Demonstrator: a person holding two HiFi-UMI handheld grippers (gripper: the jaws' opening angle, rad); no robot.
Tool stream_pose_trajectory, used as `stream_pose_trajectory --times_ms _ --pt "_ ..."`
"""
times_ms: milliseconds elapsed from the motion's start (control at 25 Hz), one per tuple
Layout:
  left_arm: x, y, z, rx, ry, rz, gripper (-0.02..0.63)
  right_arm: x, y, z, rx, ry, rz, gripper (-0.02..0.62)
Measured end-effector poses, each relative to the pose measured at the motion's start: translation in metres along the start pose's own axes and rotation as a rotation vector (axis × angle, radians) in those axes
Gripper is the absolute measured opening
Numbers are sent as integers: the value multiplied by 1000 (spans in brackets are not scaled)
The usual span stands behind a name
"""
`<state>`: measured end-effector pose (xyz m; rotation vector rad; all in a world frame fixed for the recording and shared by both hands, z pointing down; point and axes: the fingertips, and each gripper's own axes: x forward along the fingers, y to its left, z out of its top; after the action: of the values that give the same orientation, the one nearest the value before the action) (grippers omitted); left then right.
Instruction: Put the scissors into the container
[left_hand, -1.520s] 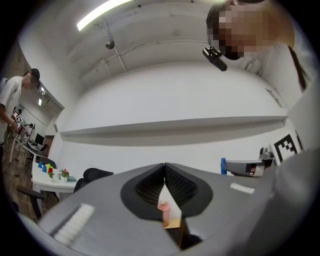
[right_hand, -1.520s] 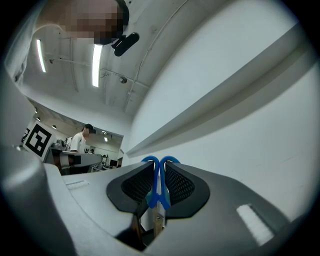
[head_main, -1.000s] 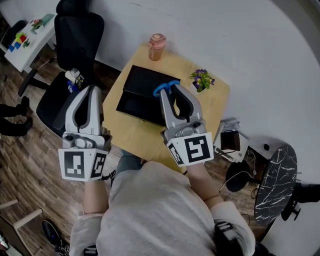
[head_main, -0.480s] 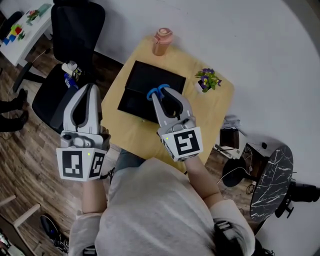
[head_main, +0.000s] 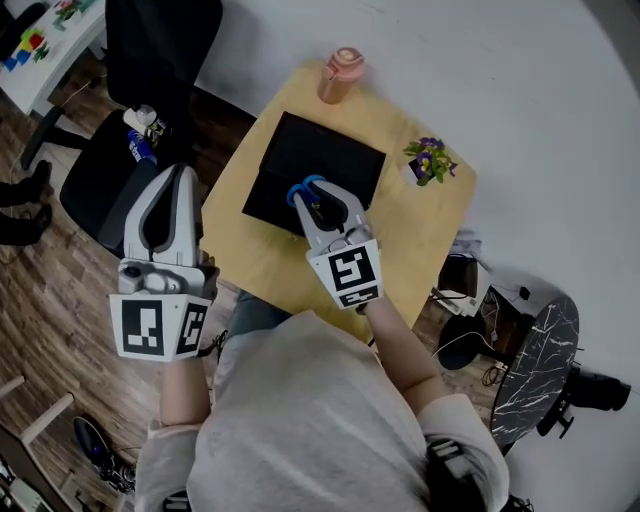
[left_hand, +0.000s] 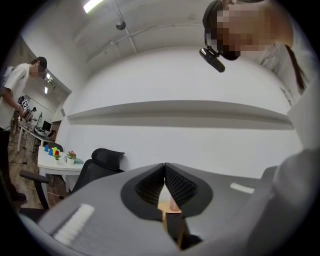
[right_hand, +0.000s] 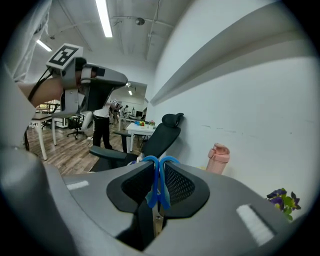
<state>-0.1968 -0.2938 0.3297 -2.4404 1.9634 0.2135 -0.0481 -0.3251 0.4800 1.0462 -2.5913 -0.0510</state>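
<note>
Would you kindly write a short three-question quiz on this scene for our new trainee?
1. True or false: the left hand-held gripper holds the scissors.
2. The scissors' handles are: A red, B blue, C green.
3. Fill in: in the head view, the right hand-held gripper is over the black ____.
Key: 1 false, it is shut and empty; 2 B; 3 container.

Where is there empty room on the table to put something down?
The table is bare on its right side, nearer than the plant, and along the near edge in front of the black container. The middle is crowded: the right gripper holds the scissors over the container, with the cup behind it.
</note>
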Motion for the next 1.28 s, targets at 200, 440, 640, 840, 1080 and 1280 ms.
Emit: stream_pose_trajectory --times_ms 200,440,640,840,1080,1280 --pt "-4 15 -5 -3 16 25 58 21 15 -29 -35 99 67 72" --pt "-8 29 -10 -5 30 45 58 40 30 -70 -66 239 144 72" --pt "-12 39 -14 -7 44 68 58 53 36 -89 -103 311 192 72" --pt "-15 46 -19 -11 52 84 58 65 43 -103 -138 382 246 72" --pt "-15 49 -23 -15 61 91 58 75 50 -125 -184 492 280 72" --pt "-16 53 -26 -18 71 97 58 80 53 -139 -200 574 292 72"
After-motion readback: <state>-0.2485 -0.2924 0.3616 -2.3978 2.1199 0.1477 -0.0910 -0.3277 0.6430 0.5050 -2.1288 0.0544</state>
